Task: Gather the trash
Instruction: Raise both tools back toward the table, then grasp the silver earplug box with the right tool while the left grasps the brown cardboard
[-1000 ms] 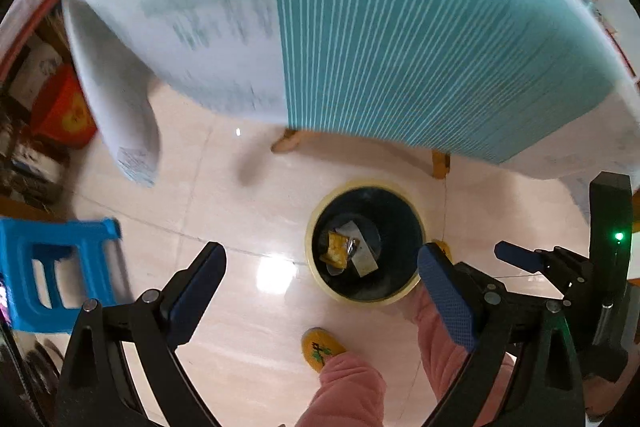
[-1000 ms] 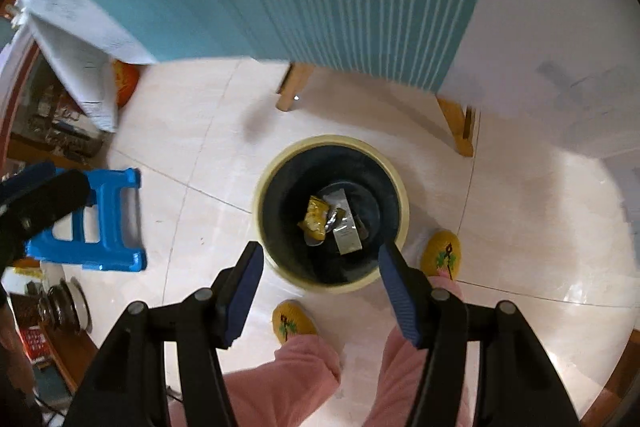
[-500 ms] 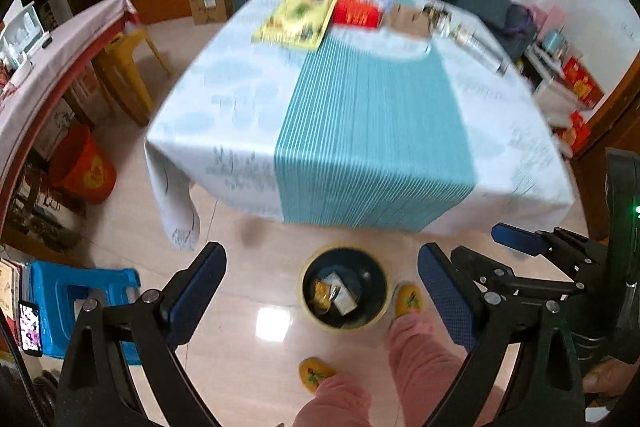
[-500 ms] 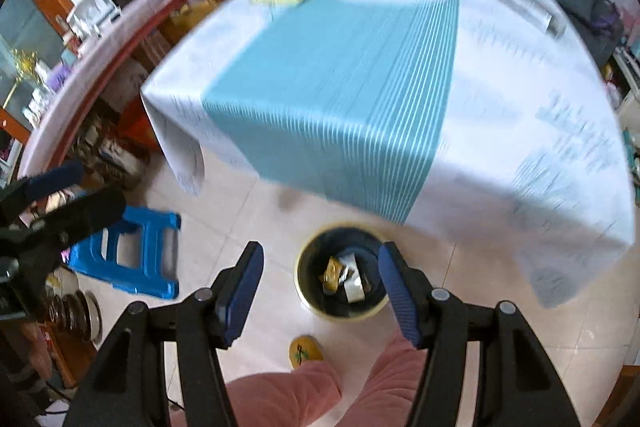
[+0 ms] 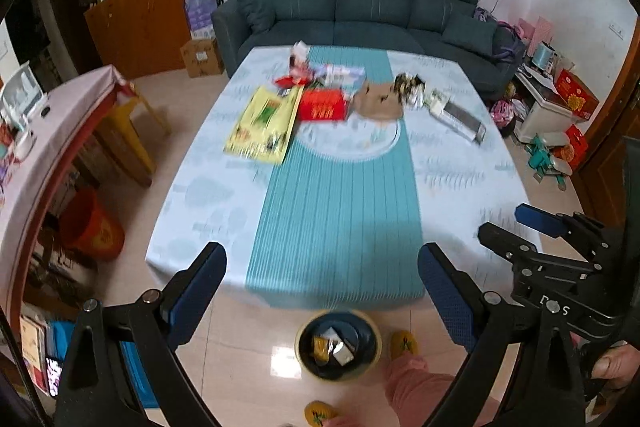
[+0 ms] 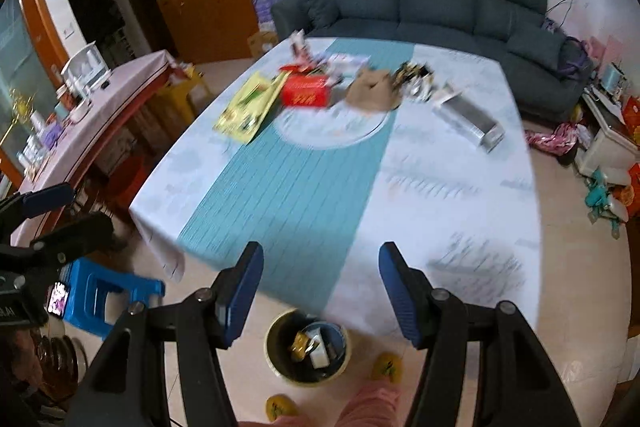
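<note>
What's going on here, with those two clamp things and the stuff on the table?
A person is clearing trash with a handheld gripper in each hand. Both the left gripper and the right gripper are open and empty. A bin on the floor by the person's feet already holds a few wrappers. More litter, including a yellow packet and a red box, waits at the table's far end.

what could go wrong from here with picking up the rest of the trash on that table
1. The trash sits clustered at the table's far end: the red box touches the yellow packet and the brown paper bag, so a grab may drag a neighbour along.
2. The tablecloth hangs loose over the edge; snagging it could pull everything off.
3. The trash bin stands by the person's slippered feet and could get kicked.
</note>
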The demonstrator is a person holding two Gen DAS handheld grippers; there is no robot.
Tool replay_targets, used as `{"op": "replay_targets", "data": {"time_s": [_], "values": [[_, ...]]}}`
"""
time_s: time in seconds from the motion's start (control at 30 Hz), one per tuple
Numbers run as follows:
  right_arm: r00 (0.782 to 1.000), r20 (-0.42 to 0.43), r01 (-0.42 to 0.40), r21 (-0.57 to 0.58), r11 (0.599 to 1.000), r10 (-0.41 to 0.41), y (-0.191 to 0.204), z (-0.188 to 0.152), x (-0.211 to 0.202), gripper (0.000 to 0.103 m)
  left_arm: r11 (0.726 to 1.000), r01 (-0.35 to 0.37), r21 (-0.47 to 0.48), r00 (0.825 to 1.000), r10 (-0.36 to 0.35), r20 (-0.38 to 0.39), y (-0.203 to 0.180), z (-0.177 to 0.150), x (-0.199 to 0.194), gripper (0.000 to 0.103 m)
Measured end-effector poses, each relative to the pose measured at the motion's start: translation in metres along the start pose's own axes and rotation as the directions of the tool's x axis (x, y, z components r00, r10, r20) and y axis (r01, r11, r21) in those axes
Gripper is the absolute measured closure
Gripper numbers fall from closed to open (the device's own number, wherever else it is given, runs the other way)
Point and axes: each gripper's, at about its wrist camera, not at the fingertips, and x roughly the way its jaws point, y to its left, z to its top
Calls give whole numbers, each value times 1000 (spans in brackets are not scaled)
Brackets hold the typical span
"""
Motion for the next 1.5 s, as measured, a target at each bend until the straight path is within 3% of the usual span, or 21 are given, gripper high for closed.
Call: {"op": "replay_targets", "data": {"time_s": [0.27, 0.37, 0.63, 0.87, 1.13, 1.27, 1.5], "values": [[998, 32, 51, -2, 999, -51, -93, 56, 14, 42, 1000, 20, 12, 997, -19, -72, -65, 73, 60, 12], [997, 21, 76, -10, 997, -76, -135, 81, 33, 35, 1000, 7, 13, 994, -5, -113, -86, 92, 92, 13], [990, -108, 81, -82, 993, -90, -211, 130, 124, 30, 997, 18, -74, 966, -36, -256, -110, 112, 166, 13], [978, -198, 19, -221, 975, -64, -222, 150, 193, 27, 993, -23, -118, 950, -15, -313, -106, 129, 208, 13], [959, -270, -32, -395, 918, -83, -203, 146, 227, 27, 988, -45, -149, 948, -5, -319, -97, 157, 239, 13], [951, -305, -55, -349, 935, -58, -209, 150, 228, 36, 991, -39, -131, 950, -4, -313, -101, 172, 255, 13], [954, -299, -96, -248, 964, 17, -222, 157, 215, 37, 996, -40, -81, 953, 14, -303, -111, 201, 286, 13]]}}
